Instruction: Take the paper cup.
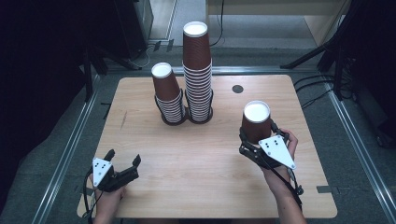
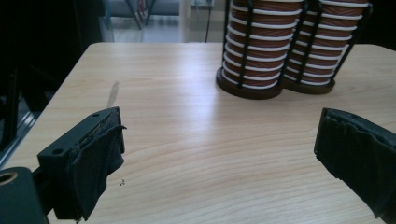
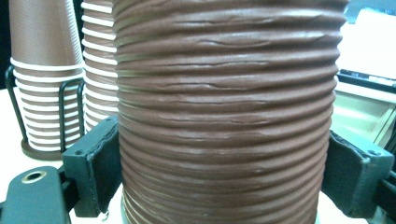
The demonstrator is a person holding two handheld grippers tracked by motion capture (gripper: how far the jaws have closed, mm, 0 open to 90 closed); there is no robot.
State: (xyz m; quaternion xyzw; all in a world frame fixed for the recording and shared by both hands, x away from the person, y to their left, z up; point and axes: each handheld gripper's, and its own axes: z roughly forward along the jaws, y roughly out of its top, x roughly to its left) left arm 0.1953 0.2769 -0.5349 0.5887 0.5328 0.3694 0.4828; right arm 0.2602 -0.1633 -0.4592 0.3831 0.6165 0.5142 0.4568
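Note:
A single brown ribbed paper cup (image 1: 256,119) stands upside down, white base up, at the table's right. My right gripper (image 1: 258,134) is shut on its lower part, one pad on each side; in the right gripper view the cup (image 3: 224,93) sits between the two pads of that gripper (image 3: 224,172). Whether its rim rests on the table I cannot tell. My left gripper (image 1: 123,157) is at the near left corner, open, with bare wood between its jaws (image 2: 219,144). Behind the table's middle are a short cup stack (image 1: 168,95) and a tall cup stack (image 1: 198,70).
Both stacks sit upside down in black wire holders (image 2: 252,86) on the light wooden table (image 1: 187,149). A small dark round disc (image 1: 237,88) lies at the back right. Metal floor rails (image 1: 70,144) run along both sides, and dark stands and cables lie beyond.

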